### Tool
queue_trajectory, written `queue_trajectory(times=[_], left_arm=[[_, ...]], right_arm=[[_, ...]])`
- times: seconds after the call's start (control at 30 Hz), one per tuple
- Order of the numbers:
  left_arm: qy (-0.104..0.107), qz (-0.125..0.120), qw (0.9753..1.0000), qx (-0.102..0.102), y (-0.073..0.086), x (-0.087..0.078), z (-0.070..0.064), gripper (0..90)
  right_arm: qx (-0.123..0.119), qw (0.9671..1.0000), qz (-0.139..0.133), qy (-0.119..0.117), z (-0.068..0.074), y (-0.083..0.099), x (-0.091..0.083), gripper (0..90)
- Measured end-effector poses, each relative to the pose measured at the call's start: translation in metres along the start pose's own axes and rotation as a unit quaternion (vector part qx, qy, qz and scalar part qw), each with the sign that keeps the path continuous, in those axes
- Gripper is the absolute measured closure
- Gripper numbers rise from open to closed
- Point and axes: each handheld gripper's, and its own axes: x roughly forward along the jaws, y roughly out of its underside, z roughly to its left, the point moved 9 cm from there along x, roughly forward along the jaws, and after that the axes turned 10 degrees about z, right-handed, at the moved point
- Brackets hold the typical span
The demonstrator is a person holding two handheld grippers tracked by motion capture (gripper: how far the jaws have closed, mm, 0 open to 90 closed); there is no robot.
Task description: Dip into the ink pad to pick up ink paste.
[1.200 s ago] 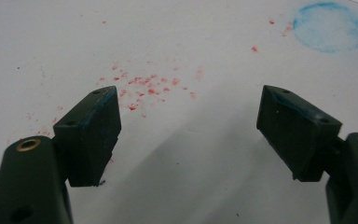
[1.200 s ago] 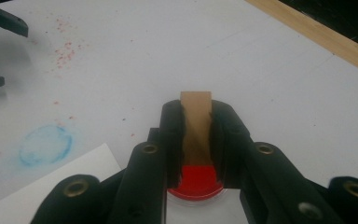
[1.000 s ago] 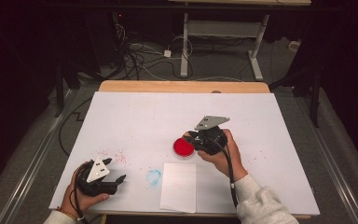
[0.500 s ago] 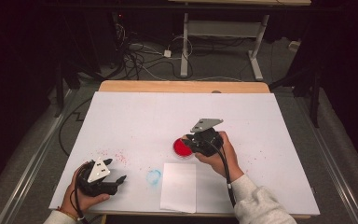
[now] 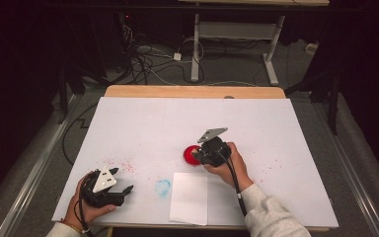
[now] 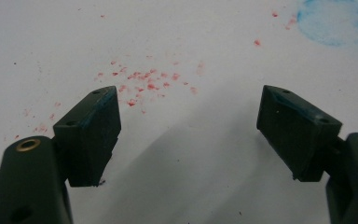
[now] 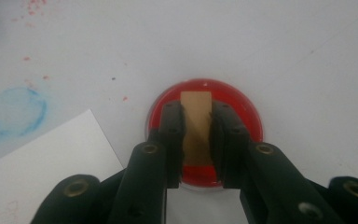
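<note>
High view, right gripper (image 5: 196, 155) shifted left, fingers now over red dish (image 5: 191, 154).

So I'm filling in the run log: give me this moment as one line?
right gripper: shut on wooden stamp, over red ink pad | left gripper: open, idle | white paper: unstamped

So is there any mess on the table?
Yes. Tiny red specks are scattered on the white table near the left gripper, and a smudged blue ring sits beside the paper sheet. They look like stray paint marks.
</note>
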Motion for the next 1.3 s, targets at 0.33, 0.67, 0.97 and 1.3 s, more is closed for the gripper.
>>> queue_trajectory(times=[0.33,0.67,0.97,1.3], left_arm=[[-0.005,-0.006,1.0000,-0.001,-0.002,-0.002,0.000,21.0],[-0.007,-0.005,1.0000,-0.001,-0.001,-0.003,0.000,21.0],[-0.004,-0.009,0.9999,-0.006,0.000,-0.005,0.000,21.0],[-0.003,-0.011,0.9999,-0.005,-0.001,-0.006,-0.002,21.0]], right_arm=[[-0.006,0.9996,0.026,0.008,0.000,0.002,0.012,76.1],[0.000,0.9998,0.019,-0.002,-0.001,0.003,0.014,76.1],[-0.006,0.9998,0.018,-0.003,-0.002,0.003,0.014,76.1],[-0.004,0.9999,0.015,-0.005,-0.002,0.004,0.014,76.0]])
